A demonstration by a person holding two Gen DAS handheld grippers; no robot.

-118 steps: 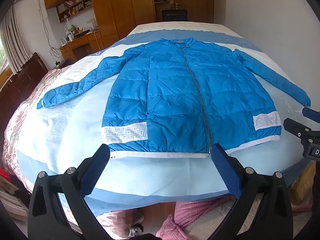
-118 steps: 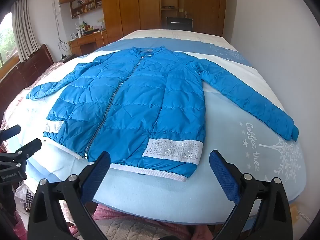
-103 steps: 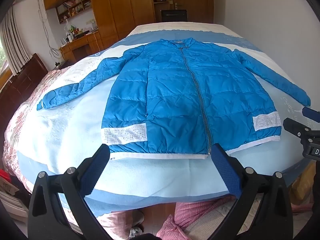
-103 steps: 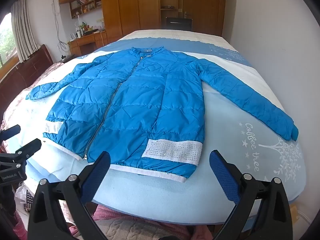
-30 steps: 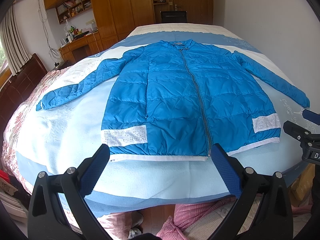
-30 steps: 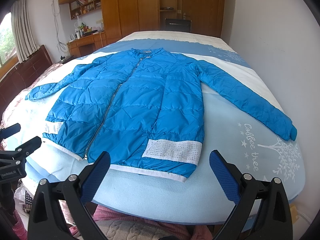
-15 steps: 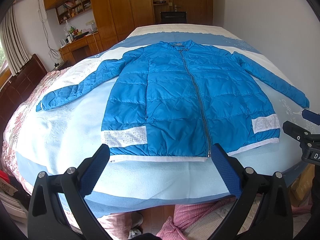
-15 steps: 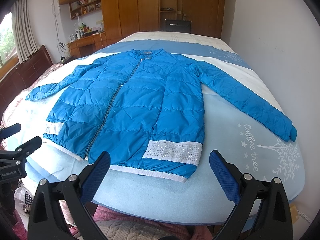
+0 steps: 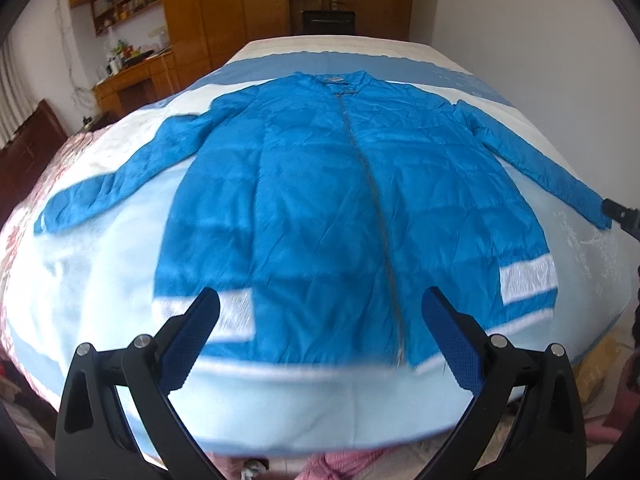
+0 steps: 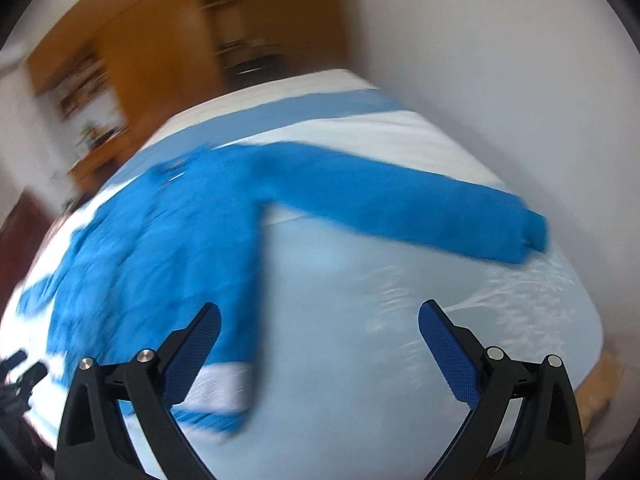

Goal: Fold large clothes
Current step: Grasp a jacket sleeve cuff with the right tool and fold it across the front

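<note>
A bright blue puffer jacket (image 9: 344, 200) lies flat on the bed, zipped up, collar far, both sleeves spread out. White sparkly bands mark its hem. My left gripper (image 9: 320, 332) hovers open just over the hem near the bed's front edge, holding nothing. My right gripper (image 10: 319, 336) is open too, above bare sheet between the jacket body (image 10: 160, 248) and its right sleeve (image 10: 400, 204). The sleeve cuff (image 10: 532, 236) lies to the upper right. The right view is blurred by motion.
The bed (image 9: 100, 280) has a pale blue and white cover. A white wall (image 10: 500, 60) runs close along its right side. Wooden wardrobes (image 9: 224, 12) and a cluttered desk (image 9: 128, 76) stand at the far left. Pink fabric (image 9: 348, 464) lies below the bed's front edge.
Both grippers have moved forward toward the bed. The right one has swung to the right and tilted, now facing the right sleeve. The jacket has not moved.
</note>
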